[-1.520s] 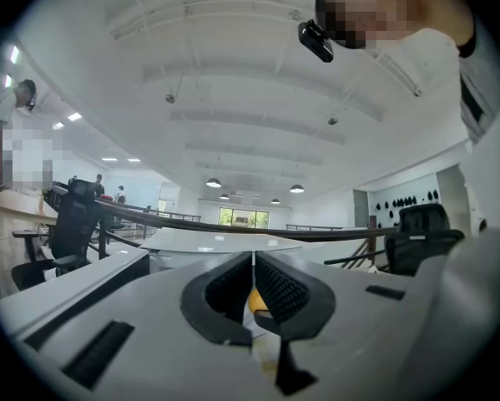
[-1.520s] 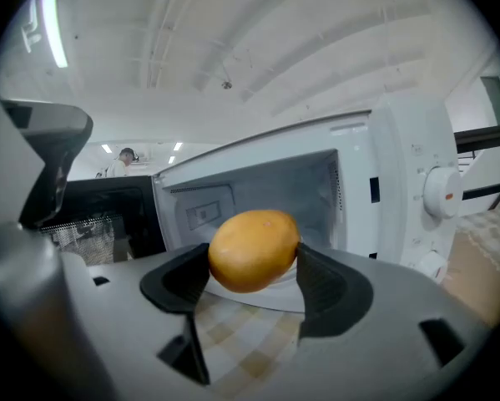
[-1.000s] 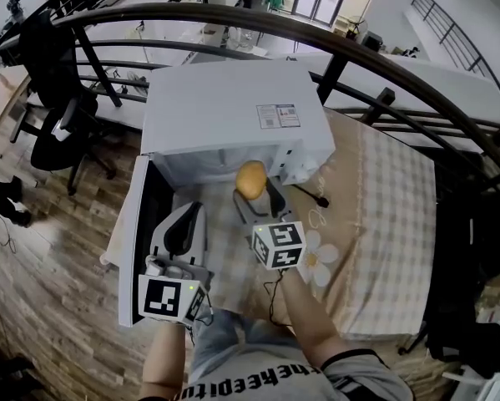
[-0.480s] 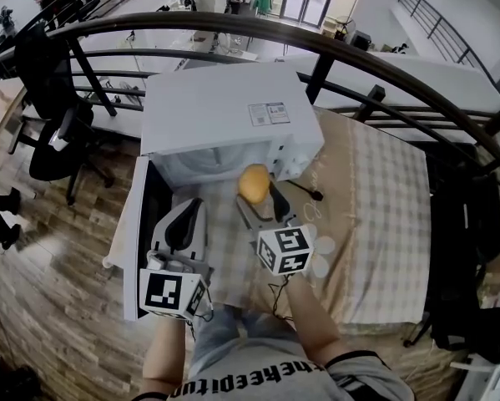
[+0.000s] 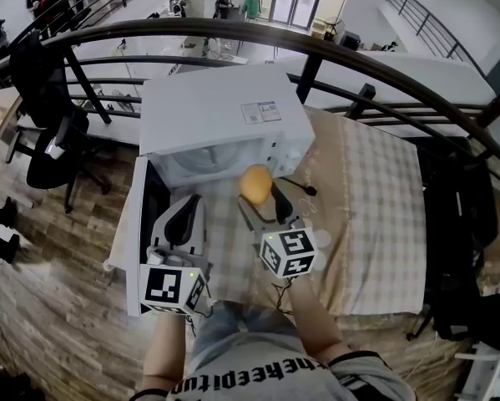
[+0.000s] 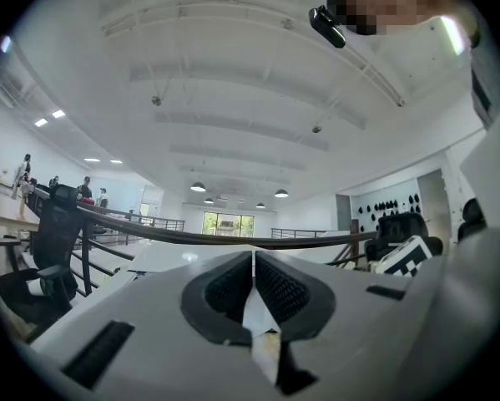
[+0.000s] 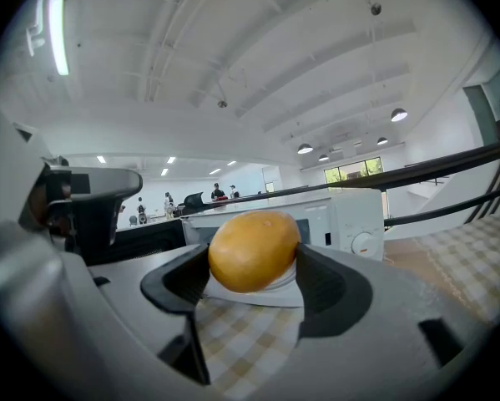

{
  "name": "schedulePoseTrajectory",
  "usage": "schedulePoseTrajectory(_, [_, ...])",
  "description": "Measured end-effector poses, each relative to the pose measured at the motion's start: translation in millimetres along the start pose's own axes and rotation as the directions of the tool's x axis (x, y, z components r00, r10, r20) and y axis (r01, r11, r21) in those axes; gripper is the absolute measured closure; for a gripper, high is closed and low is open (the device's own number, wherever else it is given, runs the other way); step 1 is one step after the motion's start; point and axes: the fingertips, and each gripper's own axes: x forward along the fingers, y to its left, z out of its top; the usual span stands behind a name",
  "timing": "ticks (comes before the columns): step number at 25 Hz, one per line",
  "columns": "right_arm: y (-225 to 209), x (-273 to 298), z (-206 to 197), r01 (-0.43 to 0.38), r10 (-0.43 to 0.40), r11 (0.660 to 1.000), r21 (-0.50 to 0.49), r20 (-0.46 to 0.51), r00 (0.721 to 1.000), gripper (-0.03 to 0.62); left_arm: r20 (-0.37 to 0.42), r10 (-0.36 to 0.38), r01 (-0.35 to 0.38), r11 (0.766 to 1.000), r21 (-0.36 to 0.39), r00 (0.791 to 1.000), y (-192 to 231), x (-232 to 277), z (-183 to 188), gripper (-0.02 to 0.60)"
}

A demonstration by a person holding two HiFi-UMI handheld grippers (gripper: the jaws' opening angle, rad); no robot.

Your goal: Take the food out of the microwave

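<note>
Nearly done: food [image 7: 254, 251] clamped in right gripper [image 7: 254, 274], just outside open microwave [image 5: 220, 111], above checked cloth [image 5: 375, 199]. Left gripper [image 6: 254, 286] pinched closed on nothing. Remaining, likely: setting food down.

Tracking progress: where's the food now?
Head view, centre: the food is clamped in the right gripper, just in front of the open microwave, above the checked cloth.

head view: from above, steeply down, mid-range over microwave [image 5: 220, 111] and worktop [image 5: 375, 190]. left gripper view: low, level, toward railing [image 6: 184, 236]. right gripper view: close behind jaws, facing microwave; shares microwave, orange food [image 5: 255, 184] with head view.
</note>
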Motion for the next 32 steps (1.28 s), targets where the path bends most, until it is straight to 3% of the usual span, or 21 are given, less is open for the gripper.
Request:
schedulePoseTrajectory(16, [1, -40, 39, 0.069, -0.069, 0.998, -0.009, 0.071, 0.995, 0.269, 0.022, -0.072, 0.071, 0.997, 0.015, 0.997, -11, -1, 3, 0.568])
schedulePoseTrajectory(32, [-3, -67, 66, 0.143, -0.139, 0.989, -0.022, 0.131, 0.982, 0.269, 0.02, -0.079, 0.079, 0.997, 0.015, 0.997, -4, -6, 8, 0.568])
